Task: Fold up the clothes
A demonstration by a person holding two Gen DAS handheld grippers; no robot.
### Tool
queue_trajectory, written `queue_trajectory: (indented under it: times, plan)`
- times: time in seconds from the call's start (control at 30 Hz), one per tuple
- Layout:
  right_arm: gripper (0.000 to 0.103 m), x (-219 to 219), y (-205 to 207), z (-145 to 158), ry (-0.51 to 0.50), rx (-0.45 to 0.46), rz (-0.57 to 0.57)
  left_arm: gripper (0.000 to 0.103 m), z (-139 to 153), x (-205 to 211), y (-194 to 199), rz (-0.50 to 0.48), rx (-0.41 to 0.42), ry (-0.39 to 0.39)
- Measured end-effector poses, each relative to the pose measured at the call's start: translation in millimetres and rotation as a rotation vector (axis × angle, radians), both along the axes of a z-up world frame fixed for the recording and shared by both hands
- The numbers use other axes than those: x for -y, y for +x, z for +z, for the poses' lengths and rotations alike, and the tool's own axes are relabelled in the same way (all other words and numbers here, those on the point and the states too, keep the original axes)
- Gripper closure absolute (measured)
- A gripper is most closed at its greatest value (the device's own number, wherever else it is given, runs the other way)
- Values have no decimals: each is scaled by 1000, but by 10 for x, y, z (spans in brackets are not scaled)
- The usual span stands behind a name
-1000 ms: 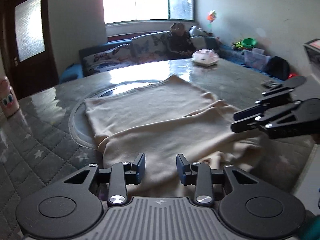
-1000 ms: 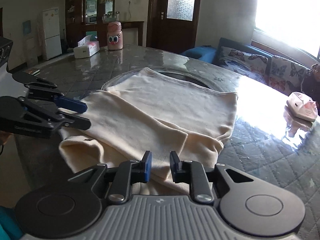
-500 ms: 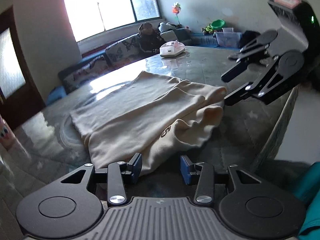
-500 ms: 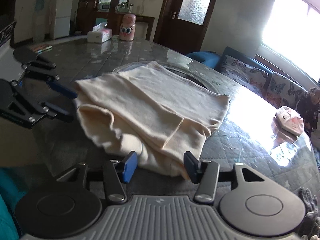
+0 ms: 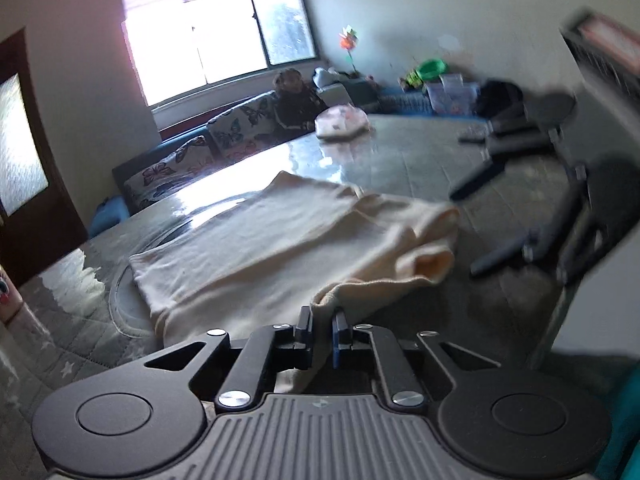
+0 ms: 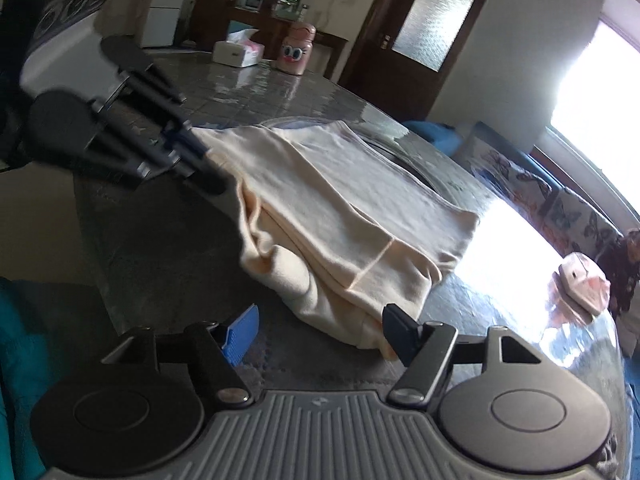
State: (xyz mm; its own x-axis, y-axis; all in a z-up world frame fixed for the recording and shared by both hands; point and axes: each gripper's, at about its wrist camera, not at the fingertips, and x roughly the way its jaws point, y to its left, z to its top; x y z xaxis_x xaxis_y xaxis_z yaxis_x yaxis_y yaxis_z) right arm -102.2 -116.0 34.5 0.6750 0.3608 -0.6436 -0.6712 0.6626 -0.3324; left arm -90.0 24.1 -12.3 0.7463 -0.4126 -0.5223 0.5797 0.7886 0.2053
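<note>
A cream garment (image 5: 280, 248), partly folded, lies on the dark quilted table (image 5: 420, 160). My left gripper (image 5: 322, 316) is shut on a bunched bit of the garment's near edge, and the cloth runs down between the fingers. In the right wrist view the same gripper (image 6: 210, 166) bites the garment's (image 6: 340, 208) far left corner. My right gripper (image 6: 320, 322) is open and its jaws are opening. The garment's near corner lies just ahead of them, beside the right finger (image 6: 396, 322), with no pad pressing on it. From the left wrist view the right gripper (image 5: 466, 234) hovers at the garment's right end.
A pink cartoon bottle (image 6: 298, 50) and a tissue box (image 6: 236, 52) stand at the table's far side. A pink-white object (image 6: 584, 284) lies near the window end. A person (image 5: 296, 100) sits on the butterfly-print sofa (image 5: 224, 140). A round glass turntable (image 5: 120, 300) lies under the garment.
The left jaws, apart earlier, have closed on the garment's near edge. The right jaws have spread wide. Both views have rolled, and the garment's right end has bunched up.
</note>
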Motion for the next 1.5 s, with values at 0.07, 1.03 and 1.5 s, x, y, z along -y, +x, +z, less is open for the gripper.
queue_trajectory:
  times: [0.07,1.03,1.5]
  plan:
    - [33,-18,42,-2,7,5,12,94,84,-36,89,12,-9,-34]
    - [90,-157,834,178,197,-123,-10,61,-158,-141,78,-24,71,146]
    - [94,-68,397,424,255,-44,28,97,202,-344,-235,-84,49,57]
